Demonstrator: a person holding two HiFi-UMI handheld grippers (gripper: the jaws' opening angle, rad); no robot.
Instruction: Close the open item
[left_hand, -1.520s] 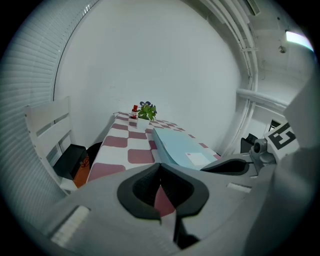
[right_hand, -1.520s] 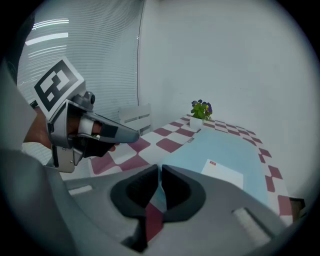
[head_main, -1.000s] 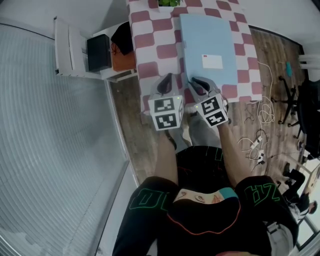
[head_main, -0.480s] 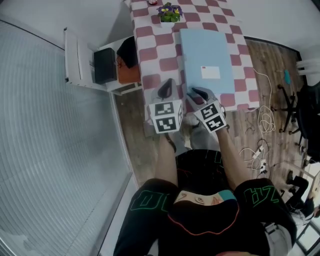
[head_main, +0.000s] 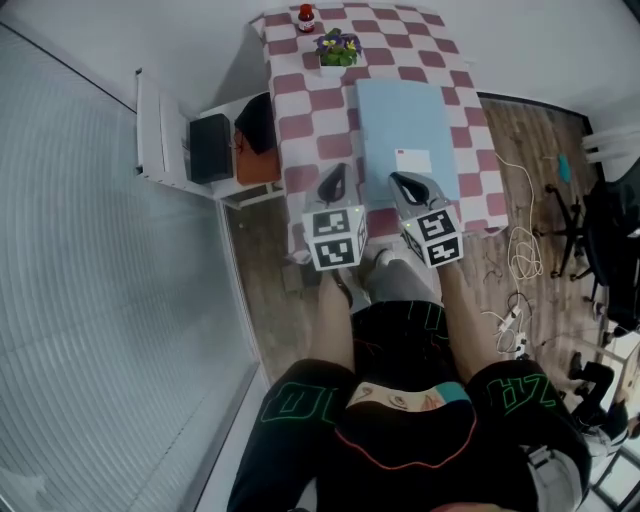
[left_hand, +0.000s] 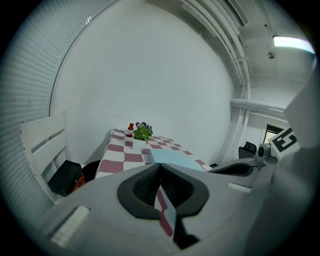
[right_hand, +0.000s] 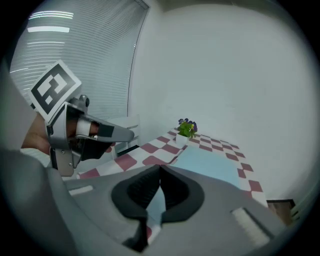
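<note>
Desk (head_main: 300, 112) holds the folder (head_main: 405, 118), lying shut. I lifted off; left gripper (head_main: 337, 172) jaws closed, right gripper (head_main: 398, 180) jaws just closed, empty.

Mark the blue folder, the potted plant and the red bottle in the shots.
blue folder (head_main: 400, 115), head view, middle of its top cover.
potted plant (head_main: 338, 46), head view, on the foliage above the pot.
red bottle (head_main: 306, 17), head view, on its body.

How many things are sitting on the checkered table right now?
3: a small red bottle at the far end, a potted plant just nearer, and a light blue folder nearer still. The table's near edge is partly hidden.
</note>
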